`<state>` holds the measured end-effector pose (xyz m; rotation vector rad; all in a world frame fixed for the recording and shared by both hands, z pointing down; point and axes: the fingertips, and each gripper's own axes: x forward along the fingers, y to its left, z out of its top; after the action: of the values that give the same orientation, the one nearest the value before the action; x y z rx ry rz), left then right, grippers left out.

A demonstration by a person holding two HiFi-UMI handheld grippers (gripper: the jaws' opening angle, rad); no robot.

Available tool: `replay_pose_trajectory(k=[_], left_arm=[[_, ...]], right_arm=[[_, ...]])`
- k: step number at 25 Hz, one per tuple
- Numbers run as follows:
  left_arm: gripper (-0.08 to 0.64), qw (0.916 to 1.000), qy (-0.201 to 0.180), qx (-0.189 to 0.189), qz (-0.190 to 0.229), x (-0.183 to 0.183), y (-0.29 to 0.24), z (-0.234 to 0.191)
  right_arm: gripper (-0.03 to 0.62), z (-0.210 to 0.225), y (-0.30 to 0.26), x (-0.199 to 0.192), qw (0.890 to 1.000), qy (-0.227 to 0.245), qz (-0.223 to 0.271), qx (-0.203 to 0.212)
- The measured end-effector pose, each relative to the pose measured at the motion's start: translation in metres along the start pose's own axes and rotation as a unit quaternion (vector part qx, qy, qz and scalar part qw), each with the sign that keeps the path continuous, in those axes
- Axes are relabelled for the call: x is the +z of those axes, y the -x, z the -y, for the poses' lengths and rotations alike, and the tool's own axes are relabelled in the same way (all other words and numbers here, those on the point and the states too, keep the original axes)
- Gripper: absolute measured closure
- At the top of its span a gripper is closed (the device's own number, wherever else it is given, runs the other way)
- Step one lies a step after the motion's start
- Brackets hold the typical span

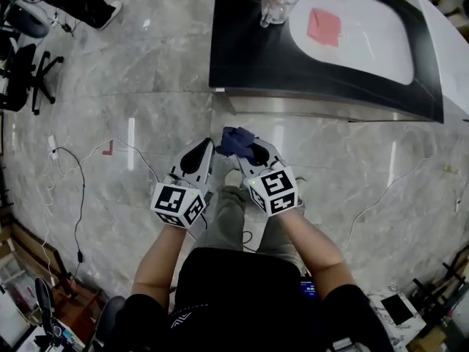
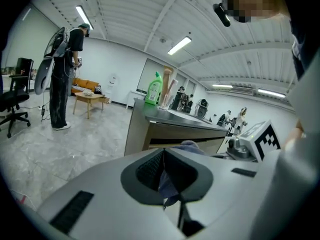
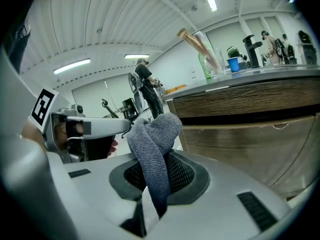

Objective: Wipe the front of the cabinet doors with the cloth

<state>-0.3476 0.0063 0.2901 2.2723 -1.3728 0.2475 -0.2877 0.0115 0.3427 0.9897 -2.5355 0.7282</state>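
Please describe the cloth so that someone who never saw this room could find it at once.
Start at the dark counter; the person is just in front of it. The cloth is pinched in the fingers of the right gripper. It is bunched and blue-grey, unlike the flat pink square on the counter.
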Motion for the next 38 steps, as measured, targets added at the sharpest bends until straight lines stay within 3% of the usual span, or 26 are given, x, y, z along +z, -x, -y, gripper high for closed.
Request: replay_pose_trajectory(k=[7,15,21,29,38], left_arm=[[0.551,0.9989,0.02,0.042,0.009,-0.009,-0.019,-0.013],[0.551,0.9986,0.029,0.041,-0.014,-0.025,-0.027,-0.042],[0.551,0.9991,0.014,0.036,-0.018,-0.02,-0.044,-0.049],[0.551,0.9996,0.004,0.011,-0.026,-0.023,-0.078,-0.001],[0.551,0.9981,-0.004,-0.042,-0.045,-0.039,-0.133,0.088]], right_arm=[[0.522,0.032,-0.022,0.002,1.0,0.004,-0.005,0.011],[0.522,0.051,-0.065,0.008,1.0,0.007,-0.003,0.0],[0.522,0.07,-0.067,0.009,1.0,0.001,0.003,-0.012],[0.522,0.117,-0.027,0.0,0.999,0.012,0.0,-0.031],[0.522,0.188,0.04,-0.015,0.997,0.008,0.003,-0.071]])
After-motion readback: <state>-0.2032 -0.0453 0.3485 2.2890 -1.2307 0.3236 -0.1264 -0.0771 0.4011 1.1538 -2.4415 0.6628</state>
